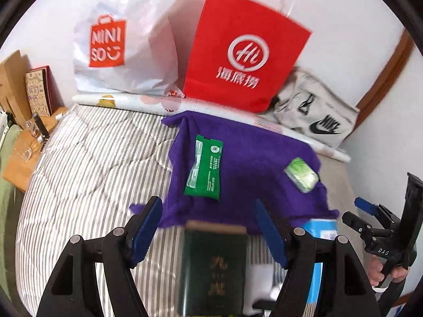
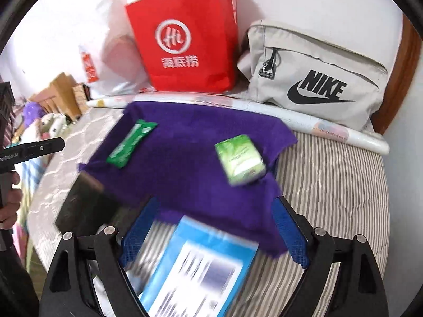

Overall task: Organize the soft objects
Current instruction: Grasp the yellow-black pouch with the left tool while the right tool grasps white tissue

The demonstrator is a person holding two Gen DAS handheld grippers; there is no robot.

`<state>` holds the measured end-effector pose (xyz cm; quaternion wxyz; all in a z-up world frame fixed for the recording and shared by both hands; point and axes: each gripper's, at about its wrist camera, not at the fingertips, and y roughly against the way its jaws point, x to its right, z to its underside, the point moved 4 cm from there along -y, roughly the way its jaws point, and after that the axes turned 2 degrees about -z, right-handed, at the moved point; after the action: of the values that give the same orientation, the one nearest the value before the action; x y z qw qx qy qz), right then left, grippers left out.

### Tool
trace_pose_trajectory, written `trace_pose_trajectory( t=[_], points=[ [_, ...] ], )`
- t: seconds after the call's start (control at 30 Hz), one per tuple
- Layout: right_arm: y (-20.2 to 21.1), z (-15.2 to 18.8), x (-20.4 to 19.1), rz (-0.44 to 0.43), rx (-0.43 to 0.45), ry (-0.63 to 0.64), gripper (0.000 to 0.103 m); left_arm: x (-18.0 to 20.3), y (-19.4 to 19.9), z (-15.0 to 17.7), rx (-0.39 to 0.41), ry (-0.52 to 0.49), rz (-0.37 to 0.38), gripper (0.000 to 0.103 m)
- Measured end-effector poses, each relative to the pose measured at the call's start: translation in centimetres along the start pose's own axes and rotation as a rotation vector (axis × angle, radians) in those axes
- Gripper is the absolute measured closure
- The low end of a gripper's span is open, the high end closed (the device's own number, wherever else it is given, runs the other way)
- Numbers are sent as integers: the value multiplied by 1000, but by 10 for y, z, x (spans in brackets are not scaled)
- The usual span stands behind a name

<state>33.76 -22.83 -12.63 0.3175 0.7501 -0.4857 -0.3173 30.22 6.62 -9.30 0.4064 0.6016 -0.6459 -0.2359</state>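
Purple towel ahead of open left claw.

A rumpled purple towel lies spread on the bed, bearing two green tissue packs.

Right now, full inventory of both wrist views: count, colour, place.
purple cloth: 1, purple, spread on striped bedding.
green packet: 1, dark green, on cloth, left part.
tissue pack: 1, light green, on cloth, right part.
dark box: 1, dark green, near edge, between left fingers.
blue package: 1, blue-white, between right fingers.
red bag: 1, red, against wall.
white bag: 1, white, left of red bag.
Nike bag: 1, grey, right.
left gripper: open.
right gripper: open.
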Motion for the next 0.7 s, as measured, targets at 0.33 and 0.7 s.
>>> trace_pose_trajectory(
  t=[0.33,0.7],
  points=[
    [63,56,-29,-42,76,-8,15,0,37,79,-25,-41,-24,32],
    [65,134,-98,-135,82,64,16,-33,31,158,-80,7,-31,32]
  ],
)
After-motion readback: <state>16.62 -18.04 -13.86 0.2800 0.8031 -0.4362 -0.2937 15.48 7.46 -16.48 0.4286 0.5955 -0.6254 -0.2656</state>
